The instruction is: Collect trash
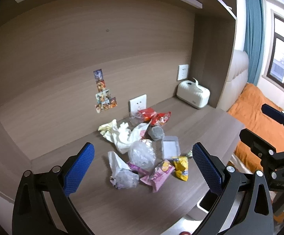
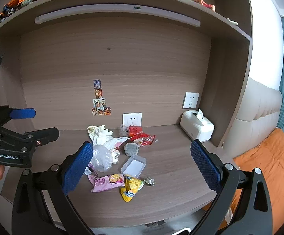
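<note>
Your left gripper and right gripper both stand released, jaws wide, nothing between the pads. The trash pile lies mid-desk, ahead of both; the tissue box sits at far right.

Both wrist views angled down, sharing the littered desk.

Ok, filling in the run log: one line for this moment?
stage: before first pick | left gripper: open, empty | right gripper: open, empty | trash: all on desk
</note>
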### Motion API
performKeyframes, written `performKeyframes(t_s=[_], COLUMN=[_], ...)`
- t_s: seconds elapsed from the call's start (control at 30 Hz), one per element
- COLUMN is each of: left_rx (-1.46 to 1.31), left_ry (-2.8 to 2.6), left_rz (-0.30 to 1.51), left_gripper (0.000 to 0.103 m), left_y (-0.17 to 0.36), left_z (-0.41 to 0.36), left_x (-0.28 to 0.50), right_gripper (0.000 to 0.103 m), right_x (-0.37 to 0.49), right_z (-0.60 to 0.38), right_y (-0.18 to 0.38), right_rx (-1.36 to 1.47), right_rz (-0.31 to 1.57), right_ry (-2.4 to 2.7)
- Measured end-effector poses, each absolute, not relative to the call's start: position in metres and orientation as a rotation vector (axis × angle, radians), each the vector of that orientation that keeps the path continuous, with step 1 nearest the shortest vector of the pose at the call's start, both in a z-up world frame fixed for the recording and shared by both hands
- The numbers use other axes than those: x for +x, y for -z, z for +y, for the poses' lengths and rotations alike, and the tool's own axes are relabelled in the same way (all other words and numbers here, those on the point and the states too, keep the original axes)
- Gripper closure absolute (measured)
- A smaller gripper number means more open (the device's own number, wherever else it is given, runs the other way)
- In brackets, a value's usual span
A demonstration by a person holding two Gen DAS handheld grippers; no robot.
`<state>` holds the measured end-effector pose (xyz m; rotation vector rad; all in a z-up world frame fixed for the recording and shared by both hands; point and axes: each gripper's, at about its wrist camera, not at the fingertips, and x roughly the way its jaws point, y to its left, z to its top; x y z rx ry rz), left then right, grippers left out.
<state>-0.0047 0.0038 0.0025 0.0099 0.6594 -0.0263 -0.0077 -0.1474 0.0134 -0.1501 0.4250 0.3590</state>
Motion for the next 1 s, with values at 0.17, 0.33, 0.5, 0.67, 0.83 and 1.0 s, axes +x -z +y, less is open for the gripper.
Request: performKeyframes(t_s=[0.17,0.33,0.5,0.67,0.83,1.0], left_rx=[0.015,-0.008,-0.009,-0.031,-0.018,-0.02], left_ry=[0.026,0.037,0.033,0.044,0.035,0.033], left_rz=[0.659,0.666,0.664,0.673,0.679,0.682], left_gripper=[0.005,0.005,0.005,0.005,0.005,0.005], left_y=[-0.001,-0.004,-0.005,-0.004,-0.001,0.001], left_z=[0.004,0.007,0.009,0.012,0.012,0.013], left_x=[-0.004,-0.003,-0.004,-0.004,-0.004,-0.003], right_gripper=[0.004,0.004,0.004,0.004,0.004,0.004], right_x=[-0.01,-0.01,-0.012,-0.013,-0.011,-0.008], right_z=[-0.147,-0.145,-0.143,-0.142,-0.14,-0.137], right_y=[-0.013,-0.013,-0.013,-0.011,-0.011,-0.01], right_rx=[-0.169,-0.172,-0.175,-0.173,-0.174,-0.177], right_rz=[0.411,0.412,0.405,0.404,0.409,0.416], right_ry=[-0.341,-0.343,-0.343,-0.354,-0.356,-0.358])
